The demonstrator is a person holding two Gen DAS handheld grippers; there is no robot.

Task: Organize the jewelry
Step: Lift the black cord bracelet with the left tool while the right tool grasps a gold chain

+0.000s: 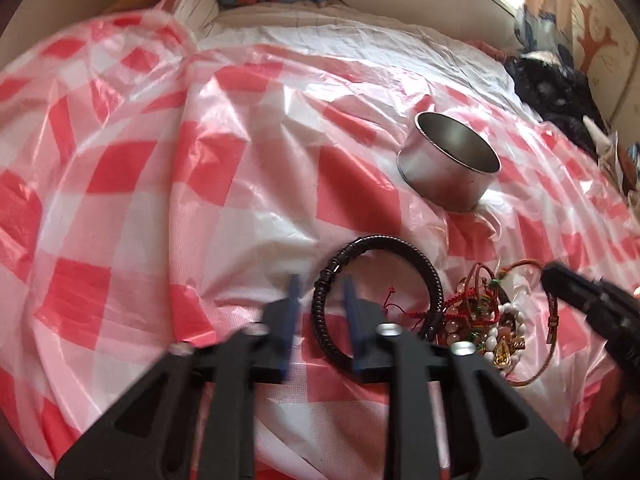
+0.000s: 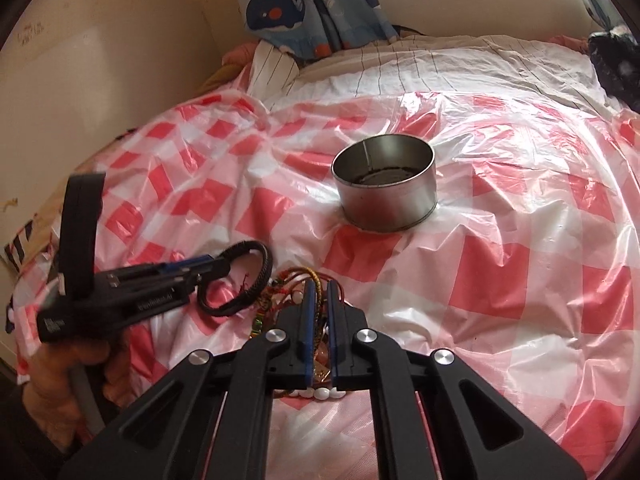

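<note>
Jewelry [image 2: 296, 300] lies heaped lower centre, tin [image 2: 386, 184] above; left gripper [image 2: 224, 266] clenched on black bangle [image 2: 236, 280]; right gripper [image 2: 320, 286] pinches cords [image 2: 319, 292]; lift slowly, avoiding tangles.

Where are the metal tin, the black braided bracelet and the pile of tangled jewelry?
metal tin [image 2: 386, 196], right wrist view, on its outer side wall.
black braided bracelet [image 1: 326, 300], left wrist view, on its beaded left arc.
pile of tangled jewelry [image 1: 480, 312], left wrist view, on the knotted cords and beads.

We see a red-and-white checked plastic sheet [image 2: 500, 280] over striped bedding [image 2: 420, 68], with a whale-print curtain [image 2: 304, 4] at the far side.
</note>
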